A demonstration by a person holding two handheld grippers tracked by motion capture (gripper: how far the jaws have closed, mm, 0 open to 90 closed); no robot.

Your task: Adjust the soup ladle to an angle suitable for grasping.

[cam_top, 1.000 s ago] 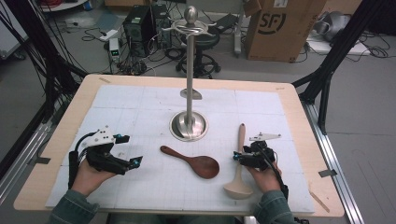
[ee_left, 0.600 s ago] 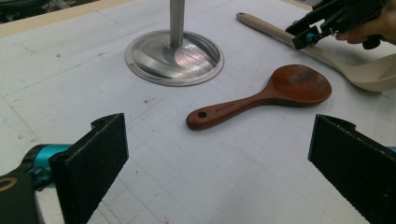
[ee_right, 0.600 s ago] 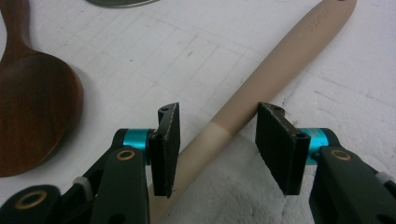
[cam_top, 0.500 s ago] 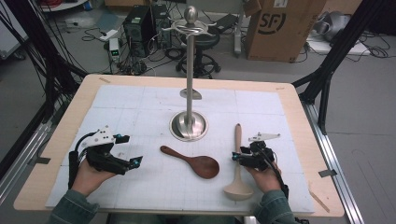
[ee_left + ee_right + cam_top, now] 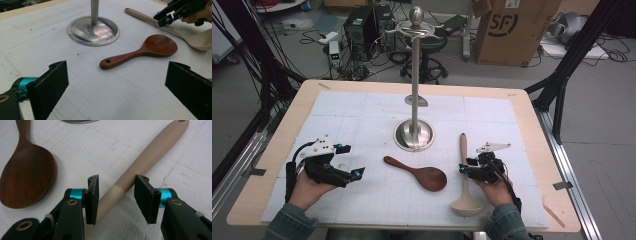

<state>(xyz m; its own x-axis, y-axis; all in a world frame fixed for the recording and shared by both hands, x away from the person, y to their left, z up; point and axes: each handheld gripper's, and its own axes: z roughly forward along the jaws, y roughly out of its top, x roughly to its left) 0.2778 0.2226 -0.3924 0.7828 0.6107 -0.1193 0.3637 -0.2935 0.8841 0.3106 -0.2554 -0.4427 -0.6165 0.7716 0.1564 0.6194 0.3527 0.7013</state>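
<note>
While the right gripper [image 5: 116, 197] sits low over the beige ladle [image 5: 140, 167], its two black ribbed jaws straddle the handle with a gap showing on the far-jaw side; they have just been closing, and they do not yet pinch it. That ladle [image 5: 464, 175] lies flat on the white gridded mat [image 5: 362, 115] at the right side of the table [image 5: 532, 107], its long axis running almost straight away from the person: the rounded bowl sits nearest the table's front edge, beside the right hand [image 5: 494, 187], and the slim handle tip with its hanging hole points toward the stand [image 5: 414, 95]. It looks like smooth matte silicone or plastic, with a paler band where the handle meets the neck. Just left of it lies one dark wooden rice paddle [image 5: 419, 174], glossy and reddish-brown, oval blade toward the ladle, short handle angled up and left, a hole in its end. One brushed-metal stand rises from a round domed base at mid-table, topped with a ball and curved hooks. Resting on the mat at the left, the left gripper [image 5: 117, 90] has its jaws spread wide with nothing between them. Two utensils, two grippers, one stand.
</note>
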